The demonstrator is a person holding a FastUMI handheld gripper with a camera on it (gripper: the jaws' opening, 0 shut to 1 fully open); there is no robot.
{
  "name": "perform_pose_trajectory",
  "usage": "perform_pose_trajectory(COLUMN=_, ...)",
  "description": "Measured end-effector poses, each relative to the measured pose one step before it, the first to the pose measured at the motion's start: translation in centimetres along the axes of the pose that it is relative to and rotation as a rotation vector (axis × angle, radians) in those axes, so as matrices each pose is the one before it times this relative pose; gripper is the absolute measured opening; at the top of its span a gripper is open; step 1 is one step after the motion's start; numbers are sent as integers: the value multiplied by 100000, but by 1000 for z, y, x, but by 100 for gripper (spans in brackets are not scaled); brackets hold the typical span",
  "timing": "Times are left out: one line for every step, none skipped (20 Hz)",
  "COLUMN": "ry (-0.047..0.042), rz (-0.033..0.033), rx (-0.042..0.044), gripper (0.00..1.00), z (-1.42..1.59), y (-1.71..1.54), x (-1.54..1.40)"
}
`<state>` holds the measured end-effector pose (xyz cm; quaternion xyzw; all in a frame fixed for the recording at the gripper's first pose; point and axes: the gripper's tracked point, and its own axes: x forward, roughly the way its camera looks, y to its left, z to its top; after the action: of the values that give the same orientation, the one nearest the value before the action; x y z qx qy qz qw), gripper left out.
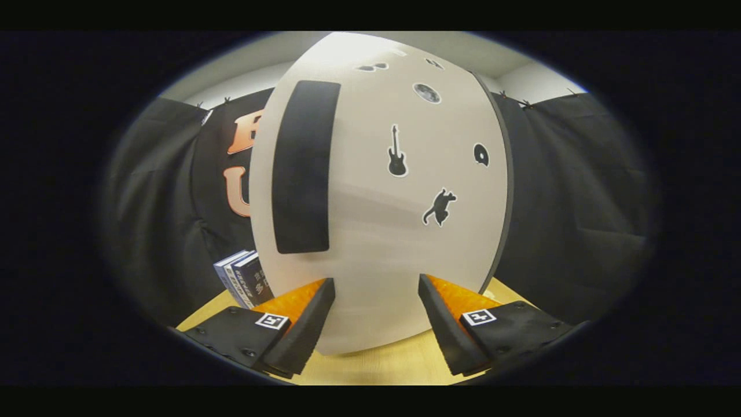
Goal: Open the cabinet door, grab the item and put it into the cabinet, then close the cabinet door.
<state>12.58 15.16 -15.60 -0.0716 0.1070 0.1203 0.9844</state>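
Note:
A white cabinet (382, 231) stands close ahead on the wooden table (382, 365), its door shut. A tall black handle bar (304, 168) runs down the door's left side, and small black stickers of a guitar, a cat and others dot the door. My gripper (376, 281) faces the lower part of the door, fingers spread wide with nothing between them; the fingertips stand just short of the door, right of the handle's lower end. A dark blue box (243, 278) stands on the table left of the cabinet, partly hidden behind it.
Black cloth walls close in the booth on both sides and behind the cabinet. A strip of wooden table shows below the cabinet between the fingers.

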Motion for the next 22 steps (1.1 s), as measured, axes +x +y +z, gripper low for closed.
perform_pose_trajectory(ry=176, rz=-1059, rx=-231, gripper=94, z=49, y=150, x=719)
perform_pose_trajectory(ry=-36, rz=-1311, rx=-734, gripper=94, z=4, y=164, x=748)
perform_pose_trajectory(ry=309, rz=-963, rx=-905, gripper=94, z=4, y=385, x=856)
perform_pose_trajectory(ry=220, rz=-1166, rx=-583, gripper=94, z=126, y=236, x=624)
perform_pose_trajectory(ry=332, rz=-1288, rx=-932, gripper=94, z=118, y=213, x=671)
perform_pose_trajectory(ry=189, rz=-1175, rx=-927, gripper=93, z=7, y=-55, x=-15)
perform_pose_trajectory(ry=-382, rz=-1771, rx=-349, gripper=94, z=70, y=-105, x=-60)
perform_pose_trajectory(ry=-1742, rz=-1536, rx=992, gripper=94, z=297, y=-88, x=175)
perform_pose_trajectory(ry=-209, rz=-918, rx=1341, gripper=94, z=-106, y=110, x=110)
perform_pose_trajectory(ry=612, rz=-309, rx=1551, gripper=94, z=-255, y=59, x=-112)
perform_pose_trajectory(ry=752, rz=504, rx=1996, gripper=94, z=-183, y=416, x=-236)
perform_pose_trajectory(ry=118, rz=10, rx=2402, gripper=94, z=-143, y=226, x=-536)
perform_pose_trajectory(ry=1043, rz=-580, rx=3190, gripper=94, z=-490, y=86, x=-651)
perform_pose_trajectory(ry=1177, rz=167, rx=4193, gripper=94, z=-388, y=168, x=-991)
perform_pose_trajectory(ry=910, rz=1092, rx=3753, gripper=94, z=-248, y=309, x=-1300)
perform_pose_trajectory(ry=215, rz=227, rx=1986, gripper=95, z=214, y=-123, x=-1146)
perform_pose_trajectory(ry=-214, rz=-145, rx=692, gripper=95, z=555, y=-427, x=-1160)
perform_pose_trajectory(ry=-386, rz=-493, rx=-8, gripper=95, z=805, y=-449, x=-1104)
perform_pose_trajectory(ry=-905, rz=-428, rx=-40, gripper=95, z=1045, y=-384, x=-1056)
perform_pose_trajectory(ry=-1497, rz=-367, rx=175, gripper=95, z=1193, y=-297, x=-1061)
perform_pose_trajectory(ry=-2160, rz=146, rx=153, gripper=95, z=1278, y=-238, x=-932)
perform_pose_trajectory(ry=-2628, rz=683, rx=81, gripper=96, z=1269, y=-79, x=-838)
